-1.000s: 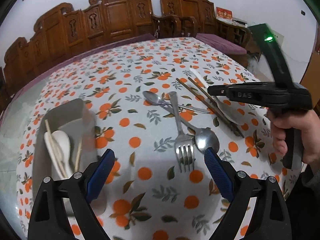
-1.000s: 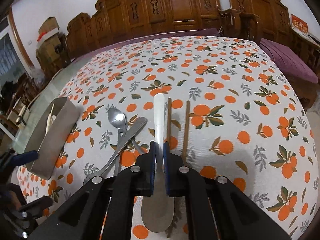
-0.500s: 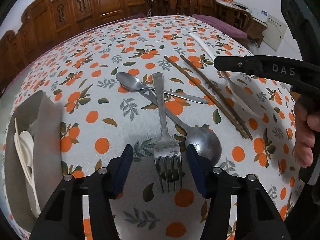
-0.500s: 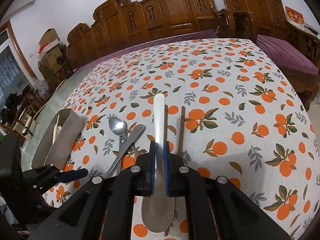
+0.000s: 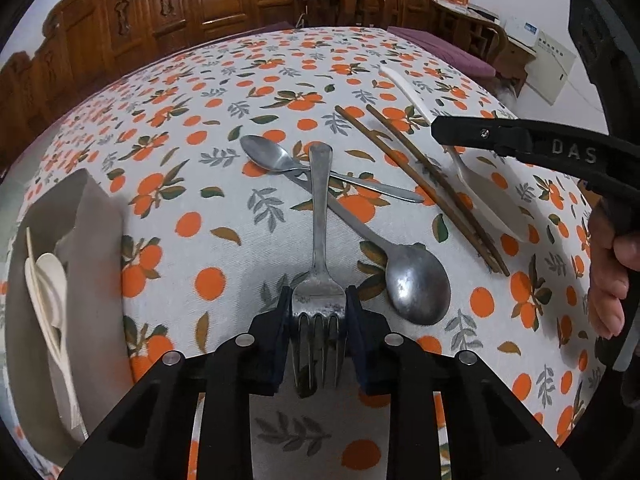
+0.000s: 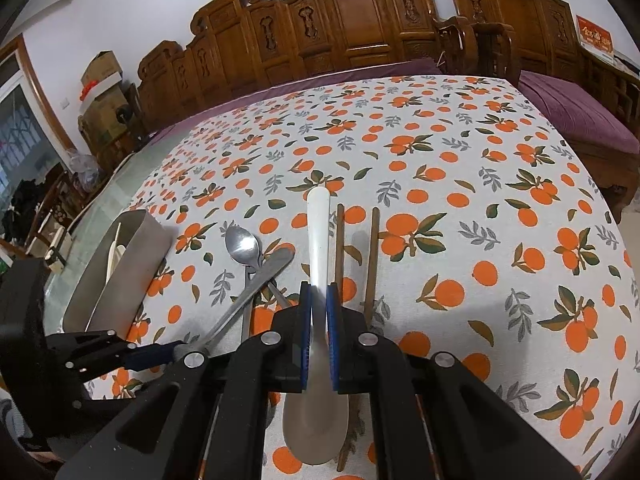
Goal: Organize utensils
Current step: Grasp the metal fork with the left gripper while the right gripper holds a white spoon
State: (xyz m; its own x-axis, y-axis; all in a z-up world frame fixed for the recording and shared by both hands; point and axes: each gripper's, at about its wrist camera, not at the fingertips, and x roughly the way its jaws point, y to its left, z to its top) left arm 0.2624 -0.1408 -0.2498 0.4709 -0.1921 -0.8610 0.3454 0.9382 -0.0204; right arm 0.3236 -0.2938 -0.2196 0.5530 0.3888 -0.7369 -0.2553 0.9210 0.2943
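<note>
Left claw (image 5: 318,312) is clamped on the steel fork (image 5: 320,240); right claw (image 6: 319,300) on the white plastic ladle (image 6: 316,360), mid-tabletop. Grey oblong tray (image 5: 96,240) at the left edge holds a few pale utensils; two steel spoons (image 5: 416,288) and brown chopsticks (image 5: 420,176) remain.

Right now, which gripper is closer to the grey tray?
Left. The left gripper, shut on the fork, sits just right of the grey tray. The right gripper, shut on the white spoon, is farther right, beyond the metal spoons.
</note>
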